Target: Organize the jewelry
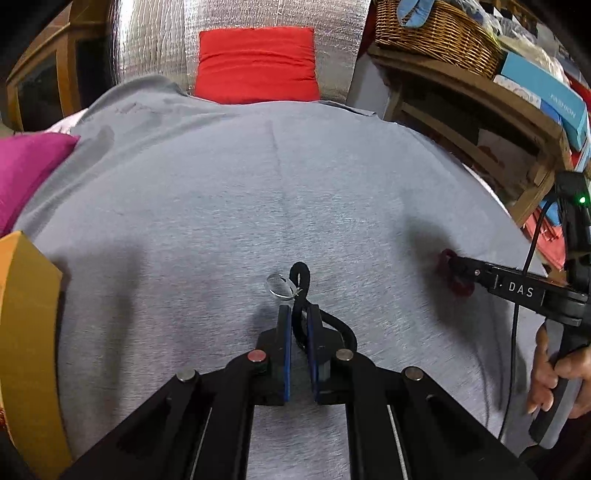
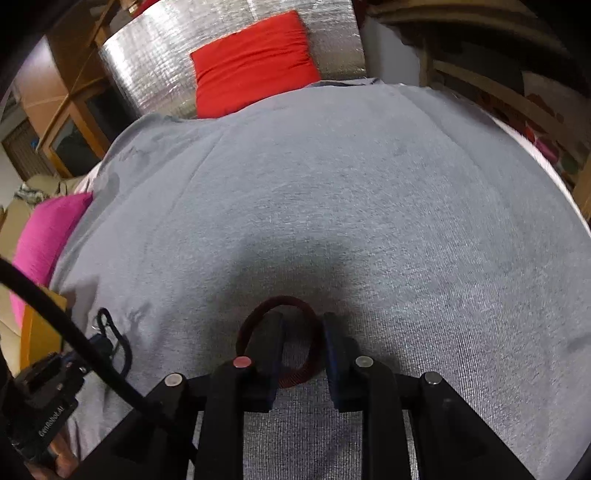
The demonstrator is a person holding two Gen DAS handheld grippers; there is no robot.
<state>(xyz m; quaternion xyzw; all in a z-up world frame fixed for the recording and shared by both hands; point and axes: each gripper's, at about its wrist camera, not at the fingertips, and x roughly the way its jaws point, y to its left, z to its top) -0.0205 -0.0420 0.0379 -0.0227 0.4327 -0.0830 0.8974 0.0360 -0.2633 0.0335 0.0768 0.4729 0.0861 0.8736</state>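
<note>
On the grey cloth (image 1: 258, 192), my left gripper (image 1: 298, 311) is shut on a black cord (image 1: 301, 273) that loops up past its fingertips. A small clear ring (image 1: 279, 286) hangs from the cord. In the right wrist view a dark red band (image 2: 282, 300) lies on the cloth around the left finger of my right gripper (image 2: 303, 321). The band's right side sits between the two fingers, and the pads stand apart without pressing it. The left wrist view shows the right gripper (image 1: 456, 273) at the band (image 1: 447, 258), held by a person's hand (image 1: 554, 373).
A yellow box (image 1: 26, 332) stands at the cloth's left edge, beside a magenta cushion (image 1: 26, 166). A red cushion (image 1: 255, 62) leans on silver foil at the back. A wooden shelf (image 1: 480, 96) with a wicker basket (image 1: 439, 33) stands to the right.
</note>
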